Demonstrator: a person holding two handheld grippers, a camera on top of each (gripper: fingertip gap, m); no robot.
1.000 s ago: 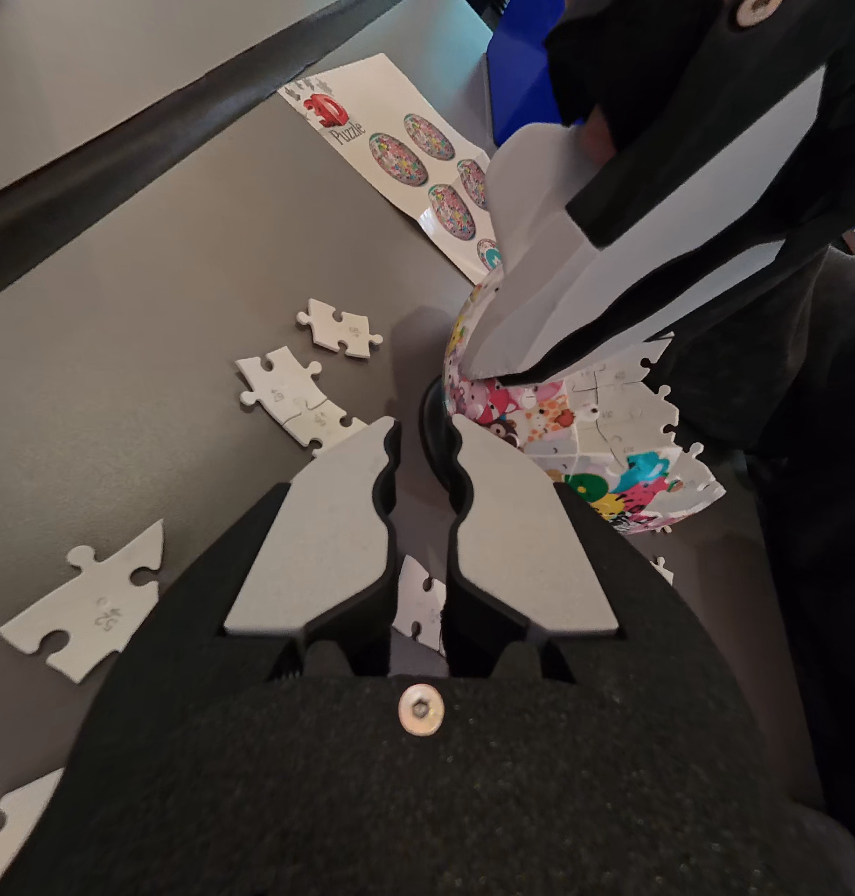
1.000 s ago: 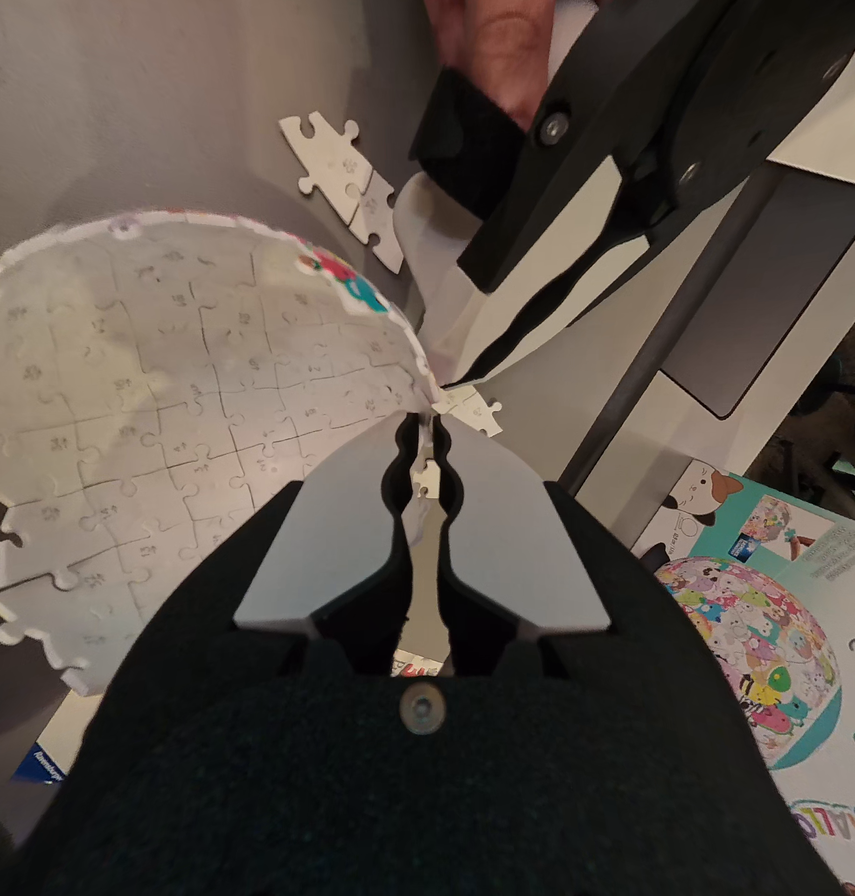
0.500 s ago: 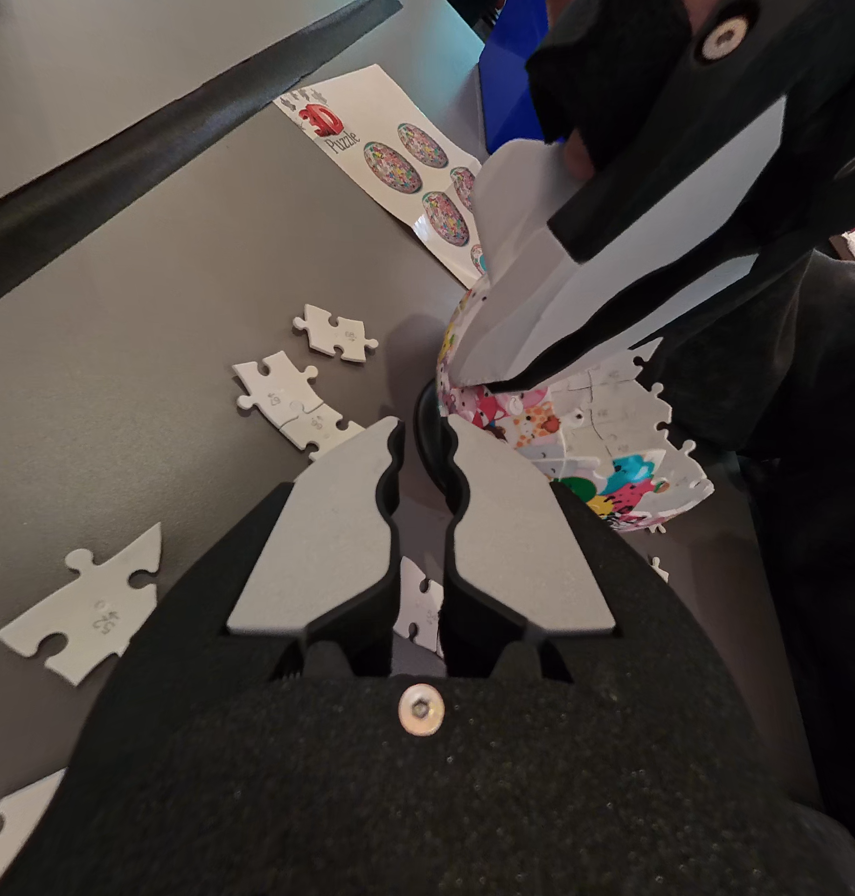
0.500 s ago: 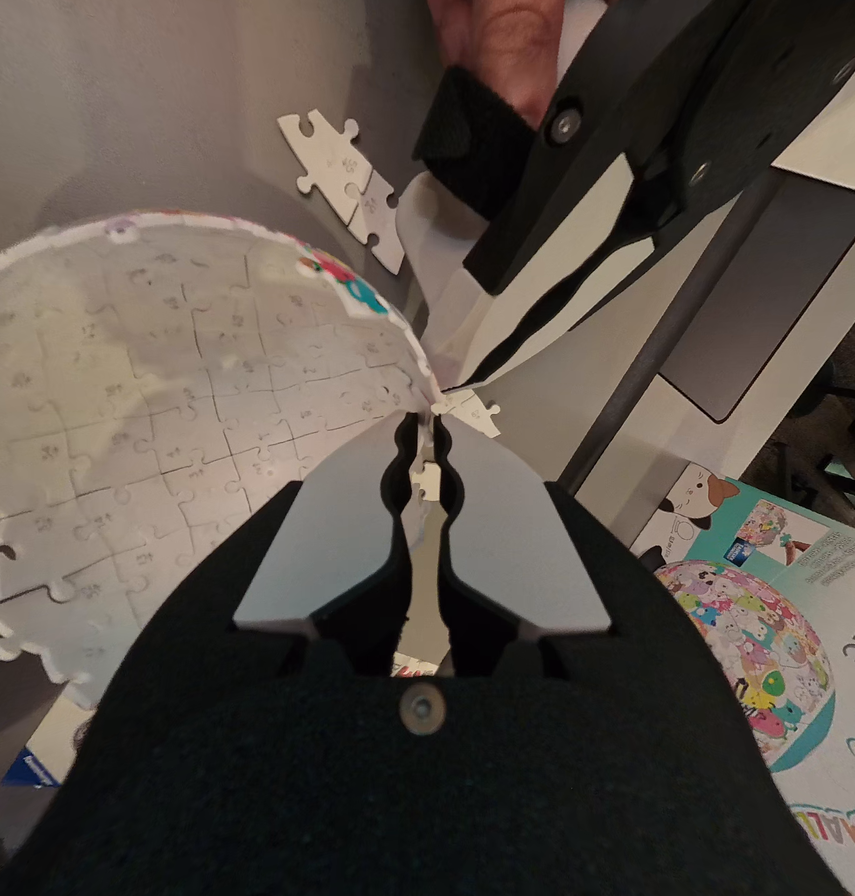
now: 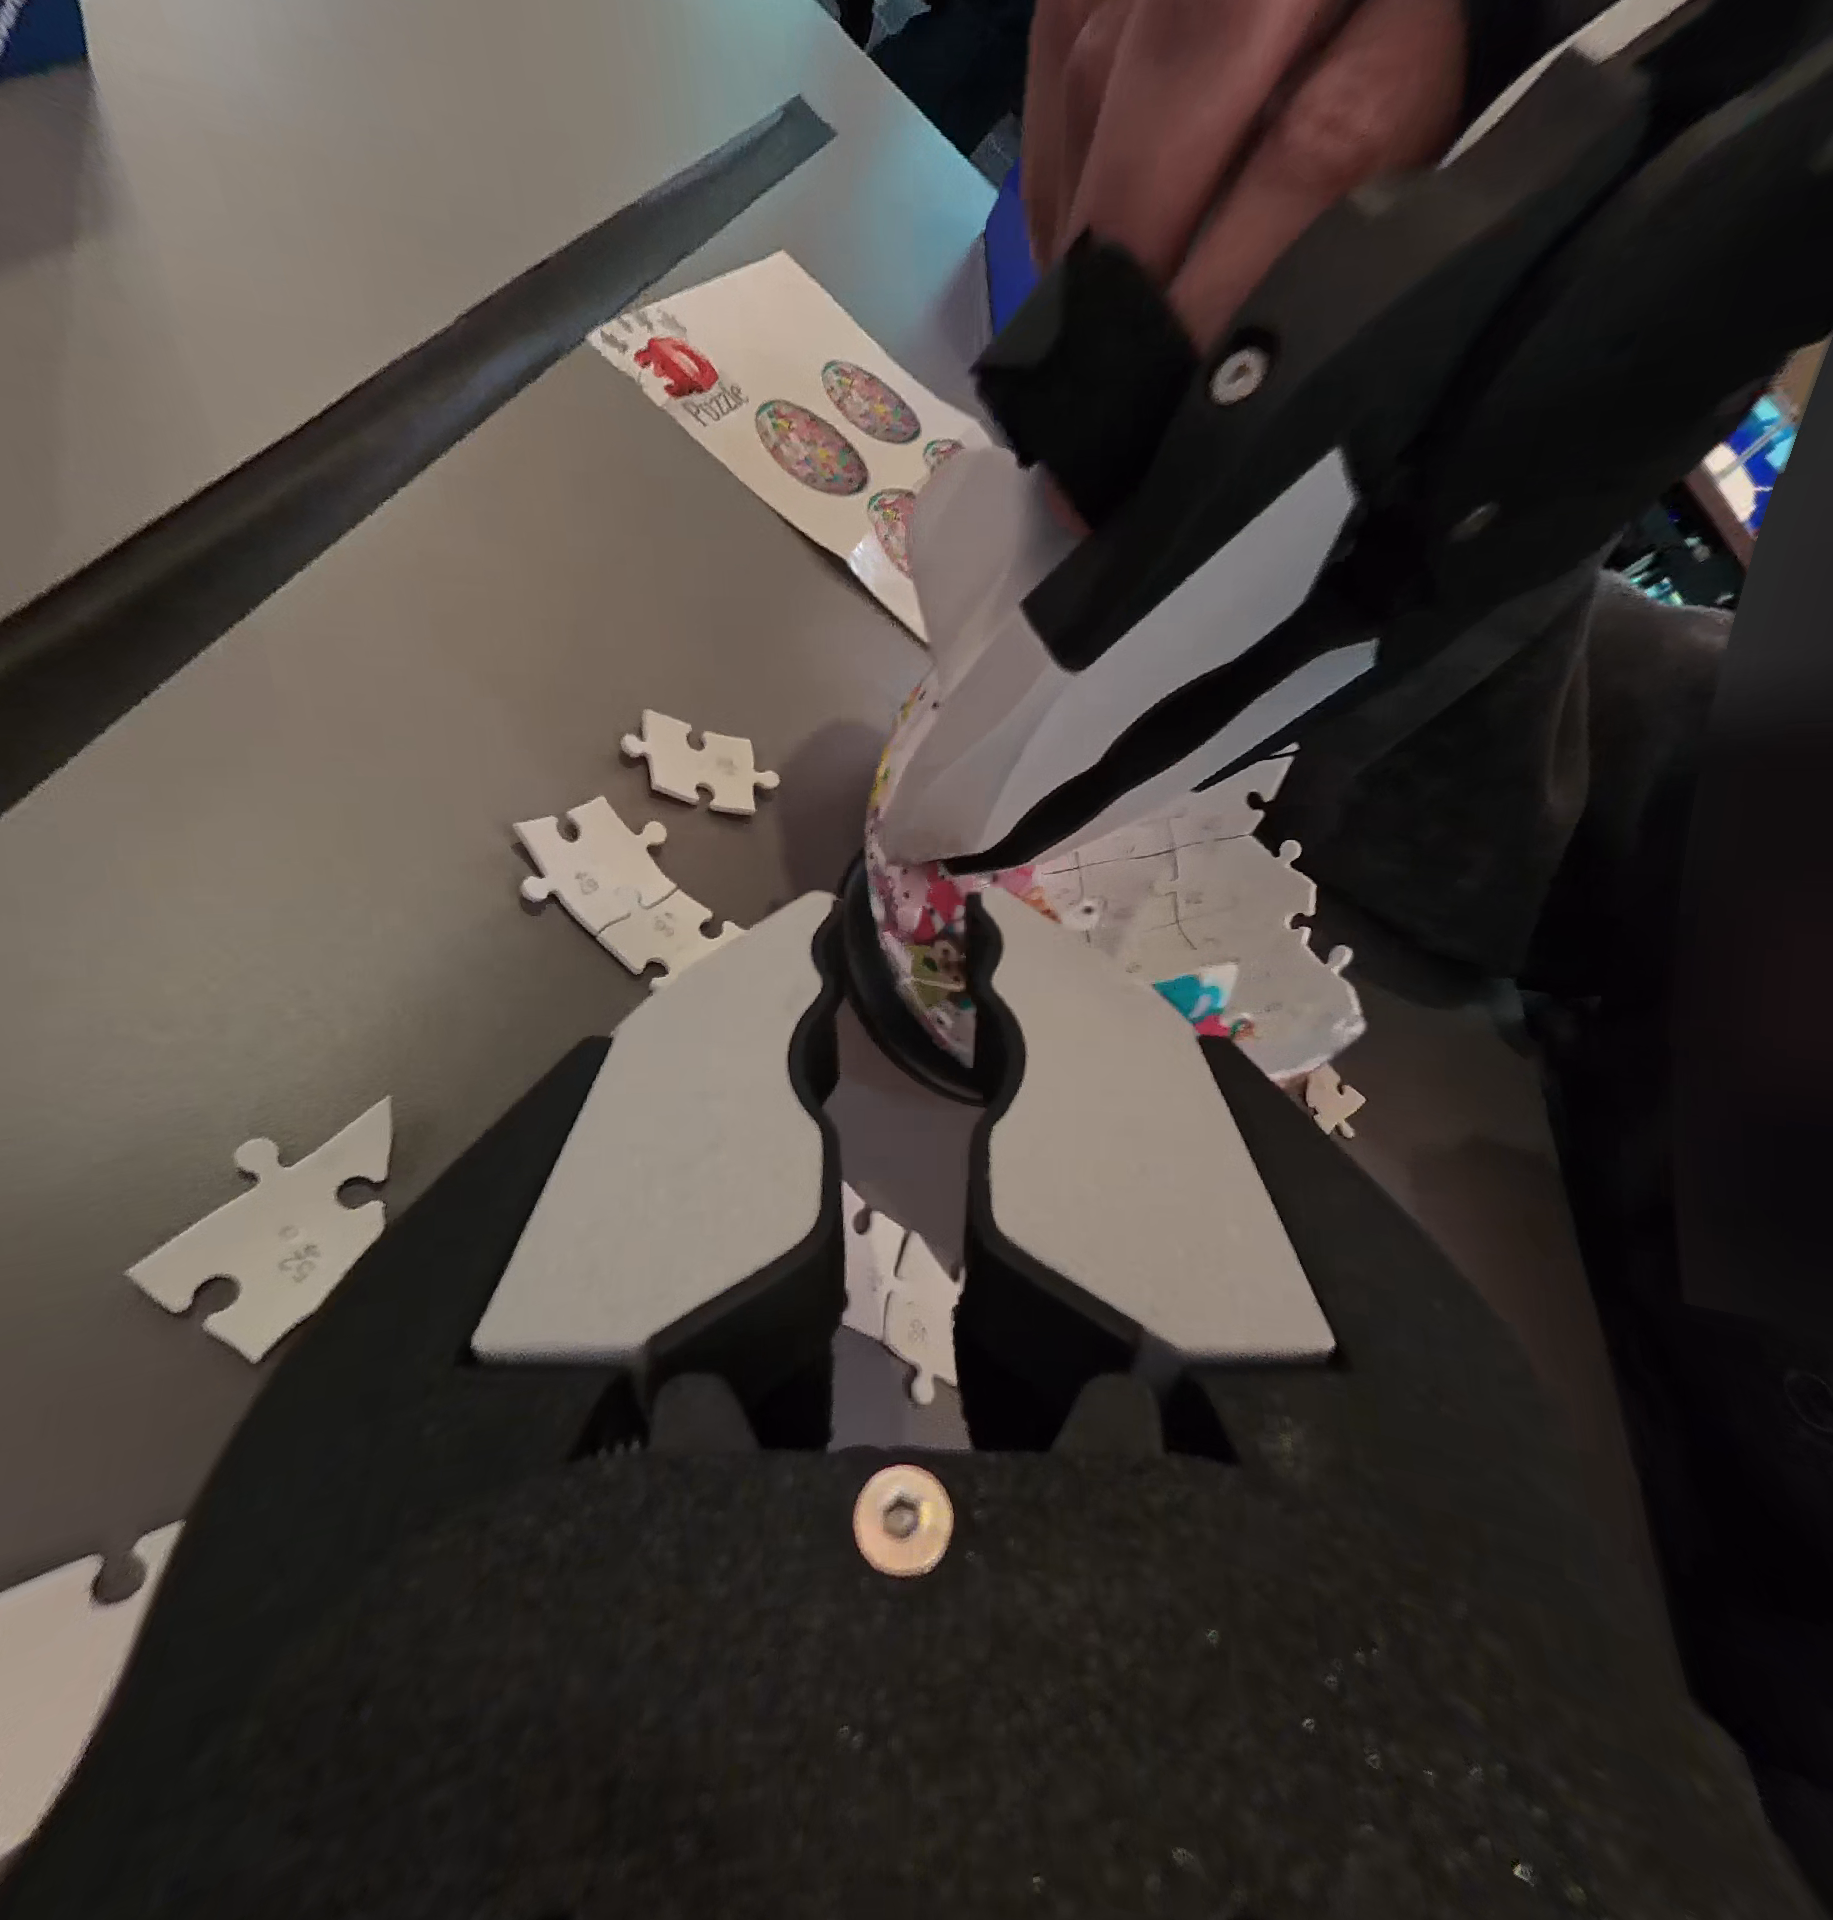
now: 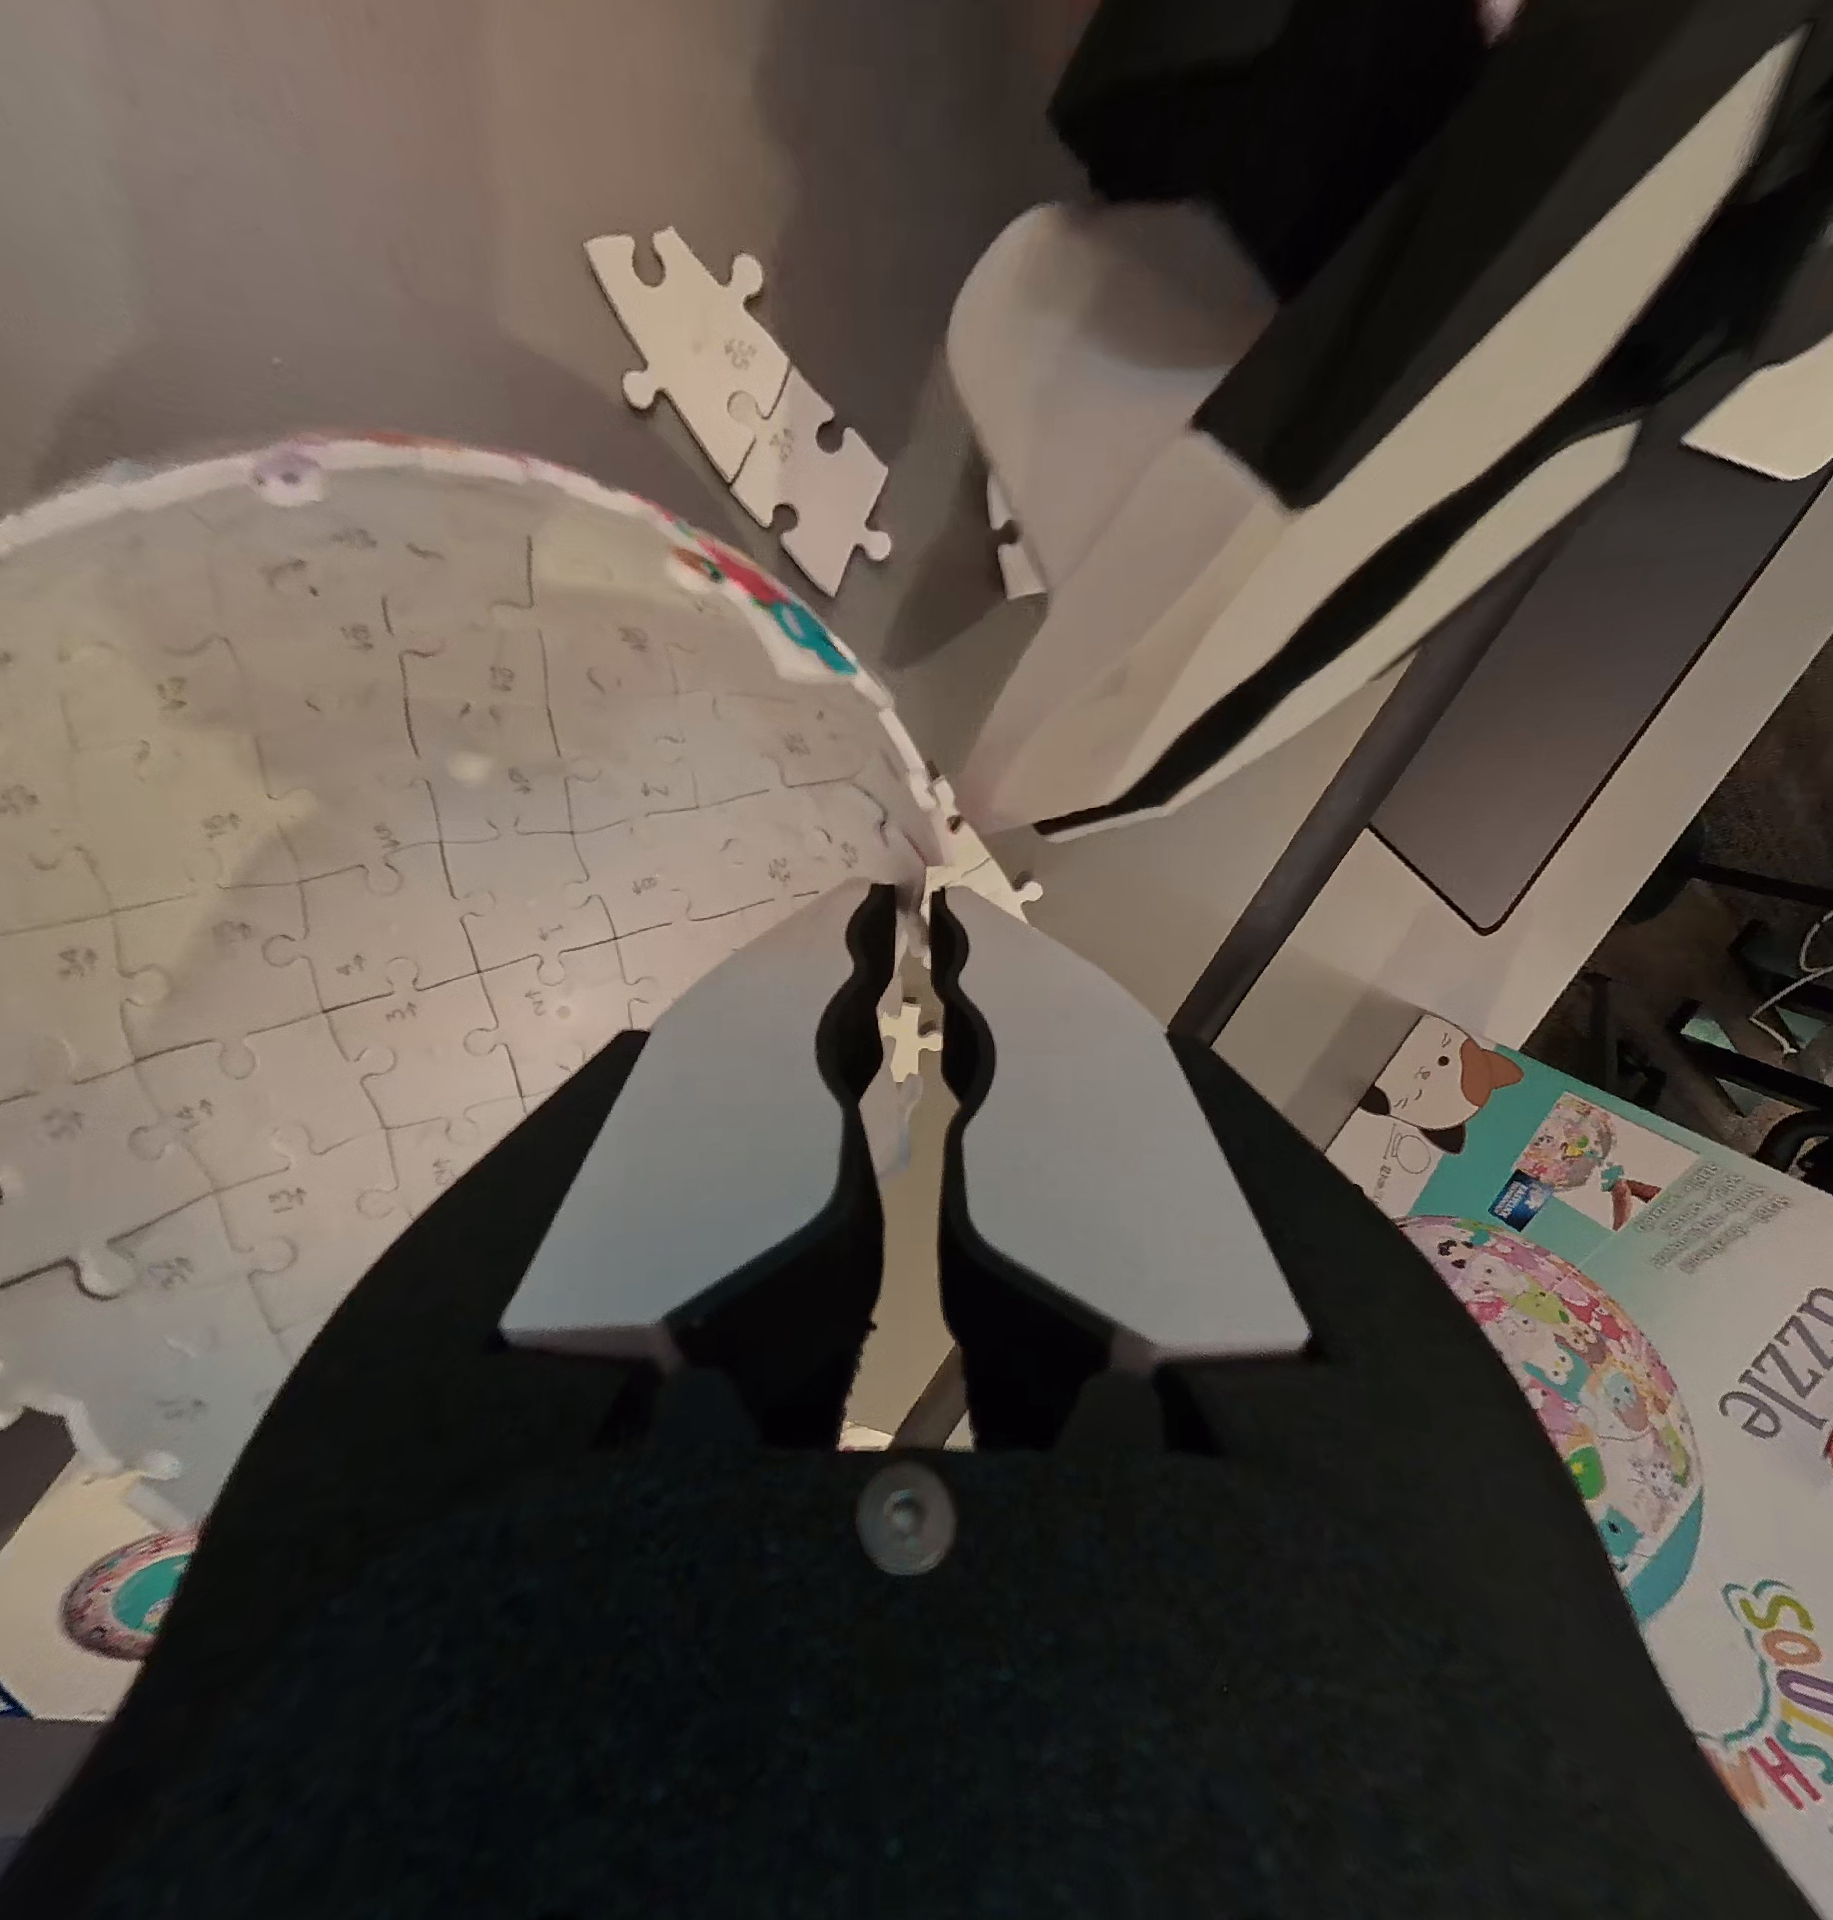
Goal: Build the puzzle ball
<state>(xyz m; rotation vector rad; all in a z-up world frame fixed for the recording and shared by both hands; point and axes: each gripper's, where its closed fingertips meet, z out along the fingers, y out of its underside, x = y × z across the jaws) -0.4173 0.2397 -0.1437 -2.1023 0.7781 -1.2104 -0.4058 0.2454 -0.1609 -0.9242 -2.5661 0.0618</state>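
Our left gripper [image 5: 896,914], fingers slightly parted and empty, moved up to the half-built, colourful plastic puzzle ball [image 6: 372,831] on the grey bench [image 5: 268,831], likely to steady it, while our right gripper [image 6: 904,899] fingers stayed pinched on its rim.

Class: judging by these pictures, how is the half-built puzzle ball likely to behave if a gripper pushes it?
The puzzle ball is an open thin shell, so probably light and flexible. Its jagged rim may shed pieces. Being curved, it could roll.

My tongs' fingers [image 5: 673,1153] are grey on black; puzzle ball [image 6: 351,883] white inside, bright cartoon print outside; loose pieces [image 5: 268,1236] white; table [image 5: 268,790] grey.
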